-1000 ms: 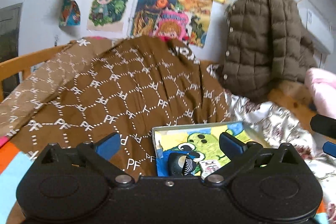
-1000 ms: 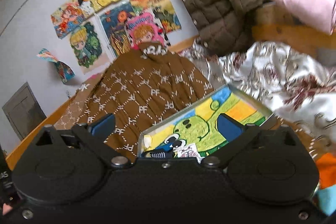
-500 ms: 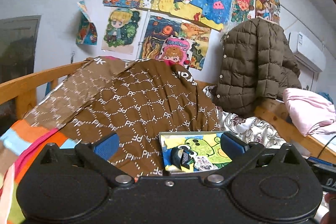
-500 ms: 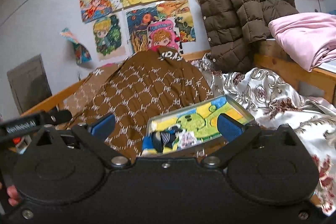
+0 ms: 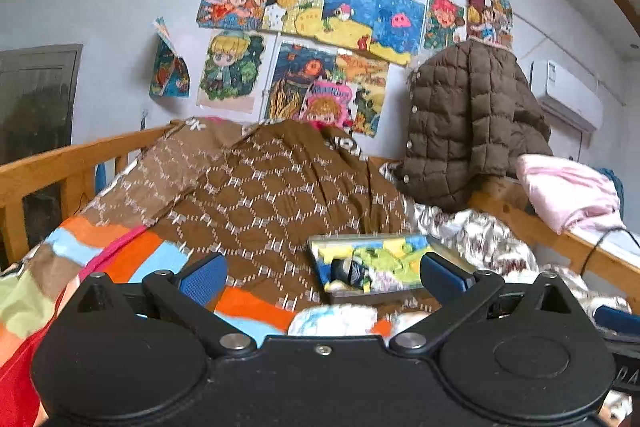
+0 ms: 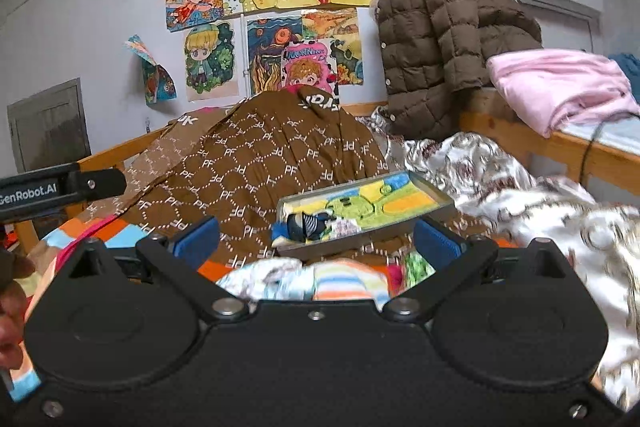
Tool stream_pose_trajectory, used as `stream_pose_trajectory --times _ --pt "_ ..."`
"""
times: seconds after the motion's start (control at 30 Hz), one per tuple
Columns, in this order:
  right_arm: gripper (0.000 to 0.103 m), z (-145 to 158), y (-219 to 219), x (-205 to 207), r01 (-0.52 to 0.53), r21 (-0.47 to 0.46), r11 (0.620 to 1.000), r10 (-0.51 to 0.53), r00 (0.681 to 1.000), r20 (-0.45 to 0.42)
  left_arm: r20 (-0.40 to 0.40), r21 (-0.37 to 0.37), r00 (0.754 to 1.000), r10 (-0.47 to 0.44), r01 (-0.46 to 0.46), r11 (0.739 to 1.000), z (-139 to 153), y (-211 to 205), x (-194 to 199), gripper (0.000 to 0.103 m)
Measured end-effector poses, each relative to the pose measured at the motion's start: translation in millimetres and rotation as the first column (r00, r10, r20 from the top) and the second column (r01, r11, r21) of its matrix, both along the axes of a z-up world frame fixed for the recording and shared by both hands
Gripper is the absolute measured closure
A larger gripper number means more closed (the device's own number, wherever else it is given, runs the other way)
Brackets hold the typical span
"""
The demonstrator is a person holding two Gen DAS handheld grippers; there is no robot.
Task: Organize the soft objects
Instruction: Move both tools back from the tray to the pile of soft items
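One tray [image 6: 434, 190] holds one dark striped sock [image 6: 306, 223].

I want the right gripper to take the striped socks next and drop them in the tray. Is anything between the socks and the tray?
Nothing visible. The striped socks lie just under the open right gripper, and the tray sits directly beyond them on the brown quilt. A dark sock already fills the tray's near end.

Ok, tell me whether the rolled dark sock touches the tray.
Touching. The right wrist view shows the rolled dark sock lying inside the tray, resting on its picture bottom near the front corner.
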State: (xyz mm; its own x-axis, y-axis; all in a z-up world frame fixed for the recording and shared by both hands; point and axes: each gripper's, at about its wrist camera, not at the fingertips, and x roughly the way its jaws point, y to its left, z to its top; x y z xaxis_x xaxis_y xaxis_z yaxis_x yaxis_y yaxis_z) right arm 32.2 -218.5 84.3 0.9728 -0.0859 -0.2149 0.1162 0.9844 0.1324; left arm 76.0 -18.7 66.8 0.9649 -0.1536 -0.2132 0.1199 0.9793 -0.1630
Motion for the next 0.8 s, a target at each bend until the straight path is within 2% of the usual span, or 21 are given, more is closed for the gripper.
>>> stream_pose_trajectory --times 0.2,0.37,0.57,0.8 --pt "0.000 -12 -1 -19 0.034 0.018 0.999 -0.034 0.999 -0.004 -0.037 0.009 0.999 0.009 -0.009 1.000 -22 13 -20 0.001" --pt "0.000 -21 3 -24 0.045 0.033 0.998 -0.044 0.997 -0.057 -0.078 0.047 0.997 0.008 -0.004 0.999 -42 18 -30 0.001" --pt "0.000 -32 2 -24 0.079 0.057 0.995 -0.072 0.990 -0.121 -0.148 0.075 0.989 -0.019 0.030 0.997 -64 11 -25 0.001" --pt "0.000 -46 8 -18 0.073 0.026 0.997 -0.067 0.978 -0.195 -0.245 0.095 0.969 -0.031 0.056 0.994 -88 6 -15 0.001"
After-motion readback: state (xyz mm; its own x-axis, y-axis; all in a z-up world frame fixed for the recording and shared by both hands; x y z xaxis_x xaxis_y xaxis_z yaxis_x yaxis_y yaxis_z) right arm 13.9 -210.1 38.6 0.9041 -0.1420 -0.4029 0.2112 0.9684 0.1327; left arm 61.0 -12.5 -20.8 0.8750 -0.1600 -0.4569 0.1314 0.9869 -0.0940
